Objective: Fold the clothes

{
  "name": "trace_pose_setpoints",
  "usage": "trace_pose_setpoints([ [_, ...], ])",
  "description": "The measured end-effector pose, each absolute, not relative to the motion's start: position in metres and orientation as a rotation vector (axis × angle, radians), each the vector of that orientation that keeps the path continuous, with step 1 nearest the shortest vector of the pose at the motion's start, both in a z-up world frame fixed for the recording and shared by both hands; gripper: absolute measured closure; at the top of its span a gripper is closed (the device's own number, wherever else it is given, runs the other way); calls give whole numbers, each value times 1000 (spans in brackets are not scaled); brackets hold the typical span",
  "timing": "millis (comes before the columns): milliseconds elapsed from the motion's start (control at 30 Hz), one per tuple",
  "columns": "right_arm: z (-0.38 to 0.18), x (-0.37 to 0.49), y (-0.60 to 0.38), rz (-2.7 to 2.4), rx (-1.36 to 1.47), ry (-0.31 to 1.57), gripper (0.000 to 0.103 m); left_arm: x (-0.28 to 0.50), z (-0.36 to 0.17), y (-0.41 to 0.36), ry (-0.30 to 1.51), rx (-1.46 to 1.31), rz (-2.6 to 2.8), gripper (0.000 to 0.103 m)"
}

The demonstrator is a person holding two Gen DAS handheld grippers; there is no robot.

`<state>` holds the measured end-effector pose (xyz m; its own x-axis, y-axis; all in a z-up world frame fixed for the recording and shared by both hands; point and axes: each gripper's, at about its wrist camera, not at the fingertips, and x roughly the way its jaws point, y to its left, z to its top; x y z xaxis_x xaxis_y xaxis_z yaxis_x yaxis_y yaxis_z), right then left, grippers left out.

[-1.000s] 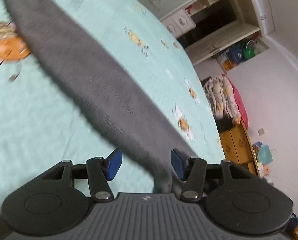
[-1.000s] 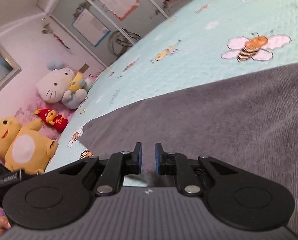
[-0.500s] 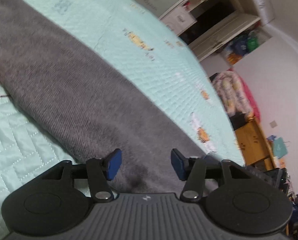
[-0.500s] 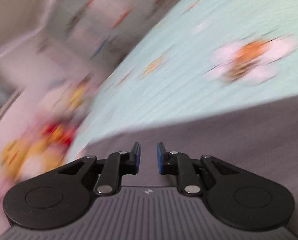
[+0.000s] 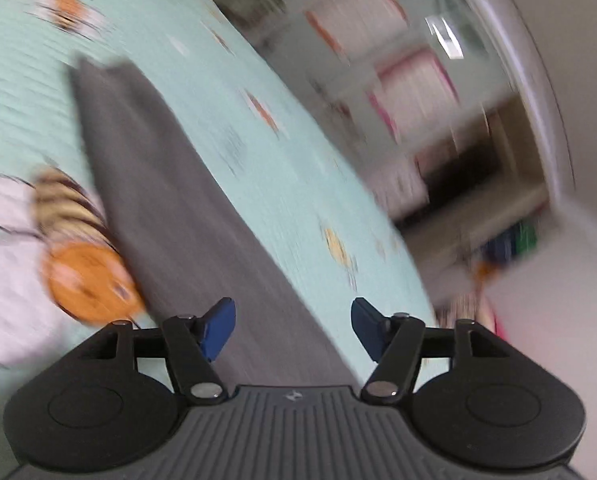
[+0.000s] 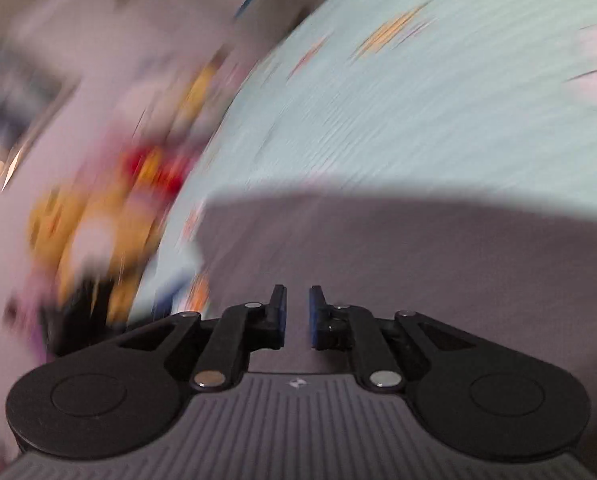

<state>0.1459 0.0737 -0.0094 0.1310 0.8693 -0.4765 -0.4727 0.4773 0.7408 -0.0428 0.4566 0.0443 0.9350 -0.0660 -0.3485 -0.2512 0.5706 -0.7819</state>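
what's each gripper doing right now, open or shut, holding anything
left gripper: open, holding nothing, over the grey garment.
right gripper: nearly shut; whether it pinches the grey garment cannot be told.

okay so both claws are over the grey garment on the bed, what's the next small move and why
Probably lower the left claw onto the grey garment and close on its near edge. Its blue pads stand wide apart with nothing between them, and the cloth lies flat on the mint bedspread. The right claw is nearly closed over the cloth, though blur hides any pinch.
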Motion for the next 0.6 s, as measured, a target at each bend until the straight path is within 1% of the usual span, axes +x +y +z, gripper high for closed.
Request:
trace_pose_setpoints([
  [33, -14, 153, 82, 1018, 437, 1046, 95, -47, 42, 462, 342, -968, 124, 36],
  [67, -22, 166, 82, 965, 445, 1062, 103, -52, 40, 467, 323, -973, 137, 34],
  [100, -24, 176, 82, 907, 463, 1053, 103, -56, 37, 473, 304, -978, 150, 33],
  [167, -18, 188, 75, 778, 520, 976, 103, -58, 30, 476, 345, -995, 158, 33],
  [200, -15, 194, 72, 713, 547, 937, 99, -58, 28, 475, 362, -1000, 148, 33],
  [233, -10, 195, 76, 713, 554, 917, 97, -59, 28, 475, 368, -1001, 132, 33],
  [300, -2, 179, 108, 921, 497, 975, 96, -60, 29, 472, 374, -995, 100, 33],
  [400, -6, 163, 158, 1141, 349, 1083, 96, -51, 37, 471, 382, -943, 51, 32],
  [433, -12, 169, 168, 1132, 313, 1109, 103, -41, 36, 472, 412, -923, 46, 32],
  [467, -17, 180, 172, 1102, 319, 1122, 103, -31, 36, 473, 442, -903, 41, 32],
  [533, -19, 210, 157, 926, 473, 1071, 103, -7, 31, 478, 515, -851, 33, 32],
  [600, -9, 221, 147, 769, 498, 993, 102, 13, 28, 483, 572, -801, 31, 36],
])
